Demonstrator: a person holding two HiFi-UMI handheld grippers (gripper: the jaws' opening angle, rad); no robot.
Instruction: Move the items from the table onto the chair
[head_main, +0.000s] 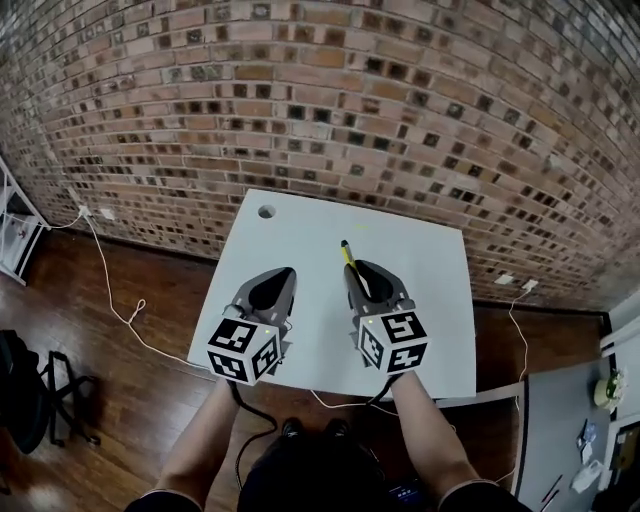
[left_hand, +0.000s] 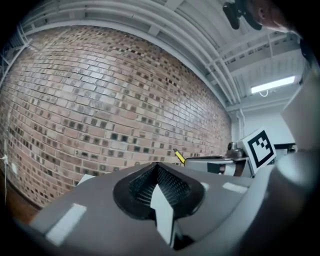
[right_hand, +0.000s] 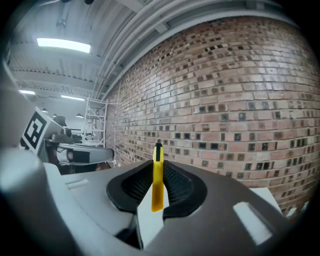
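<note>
My right gripper (head_main: 352, 270) is shut on a yellow pen (head_main: 347, 254) with a black tip, held above the white table (head_main: 300, 235). In the right gripper view the pen (right_hand: 157, 175) stands clamped between the two jaws and sticks out past them towards the brick wall. My left gripper (head_main: 284, 272) hovers beside it on the left, its jaws together with nothing between them; its own view shows the shut, empty tips (left_hand: 157, 166). That view also catches the pen (left_hand: 179, 156) and the right gripper's marker cube (left_hand: 260, 145) at the right.
A round cable hole (head_main: 266, 211) sits in the table's far left corner. A brick wall (head_main: 400, 120) stands close behind the table. A white cable (head_main: 110, 290) trails over the wooden floor, and a black chair-like frame (head_main: 35, 395) is at the far left. A grey desk (head_main: 560, 420) is at the right.
</note>
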